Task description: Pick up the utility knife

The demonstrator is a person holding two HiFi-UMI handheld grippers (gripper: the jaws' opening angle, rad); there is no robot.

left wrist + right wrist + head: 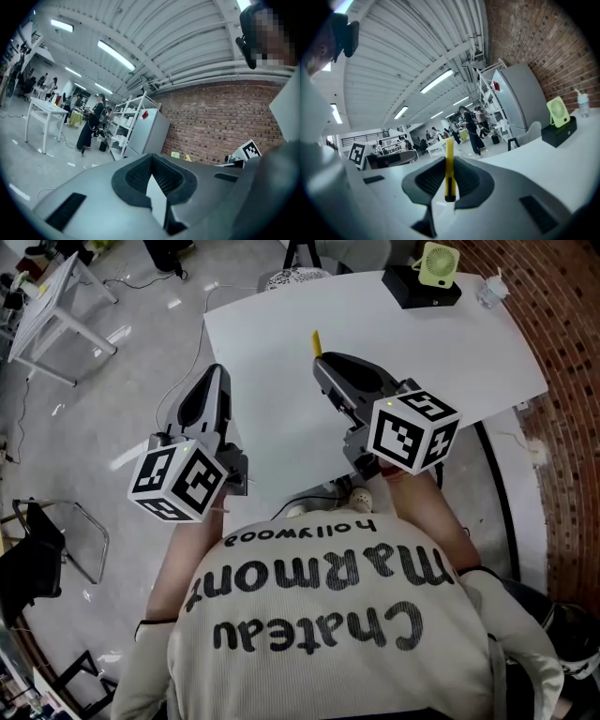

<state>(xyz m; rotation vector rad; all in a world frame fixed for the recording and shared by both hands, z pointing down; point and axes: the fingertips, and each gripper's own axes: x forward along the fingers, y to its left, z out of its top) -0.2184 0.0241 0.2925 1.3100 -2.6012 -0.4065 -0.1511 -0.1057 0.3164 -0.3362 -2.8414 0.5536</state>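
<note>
Right gripper view: my right gripper (449, 174) is clamped on the utility knife (449, 150). The yellow body stands upright between the two dark ribbed pads (425, 180), one pad on each flat side. Its dark lower end sits deep in the jaws and its upper end sticks out past the jaw tips.

Head view: the same yellow end (316, 341) pokes out ahead of my right gripper (322, 362) over the white table (281, 324). The marker cube (412, 430) sits at the back of that gripper, nearest my chest.

Left gripper view: my left gripper (152, 161) has its jaws together at the tips, with nothing between them. A pale wedge shows through the gap lower down. In the head view my left gripper (214, 376) is level with the right one, well to its left, at the table's left edge.

Ahead and to the right of the right gripper, at the far end of the table:
- black box (557, 131), with a small green fan (557, 111) on top
- clear bottle (583, 104), just right of the box

Beyond the table, to the right: brick wall (543, 42). Ahead: grey cabinet (520, 98) and several people (469, 129) standing on the open floor.
</note>
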